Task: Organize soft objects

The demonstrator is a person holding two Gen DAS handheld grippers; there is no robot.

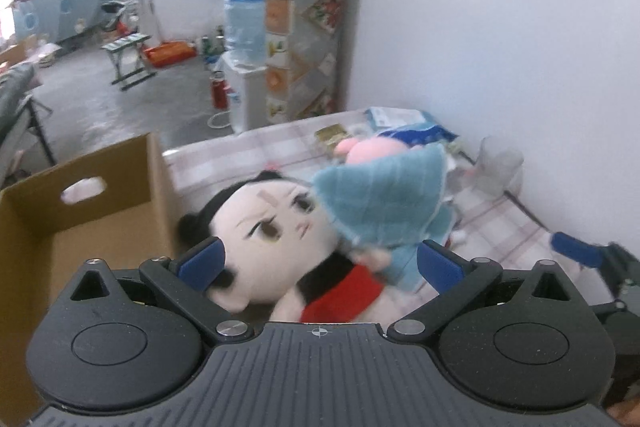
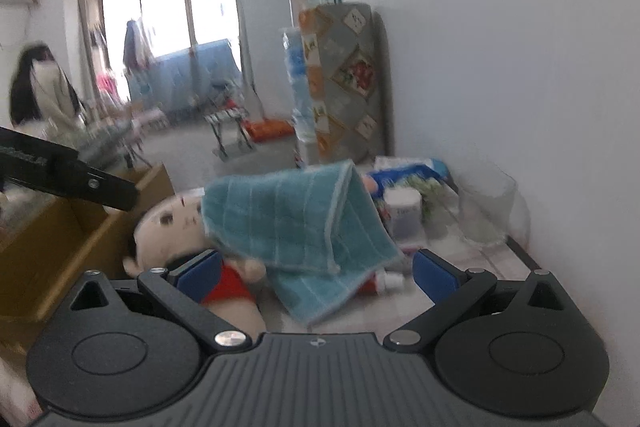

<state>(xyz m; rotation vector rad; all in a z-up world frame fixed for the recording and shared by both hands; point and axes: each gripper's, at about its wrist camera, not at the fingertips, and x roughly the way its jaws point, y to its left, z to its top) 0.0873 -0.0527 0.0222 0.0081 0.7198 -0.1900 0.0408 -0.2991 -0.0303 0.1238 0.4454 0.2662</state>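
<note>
A plush doll [image 1: 272, 223] with black hair and red clothes lies face up on the checked tabletop [image 1: 248, 147]. A blue towel [image 1: 380, 203] is bunched up over its right side. My left gripper [image 1: 318, 265] hangs open just above the doll, its blue pads on either side of it and not pressing. My right gripper [image 2: 316, 275] is open too, with the towel [image 2: 288, 223] just beyond its pads and the doll [image 2: 172, 227] to the left. Nothing is held. An open cardboard box [image 1: 100, 219] stands left of the doll.
A pink plush [image 1: 372, 149], a blue packet [image 1: 420, 131], a white jar [image 2: 404, 215] and a clear plastic tub [image 2: 484, 211] crowd the back right by the wall. A water dispenser [image 1: 244, 27] and a patterned mattress [image 1: 312, 27] stand behind. A person [image 2: 36, 87] stands far off.
</note>
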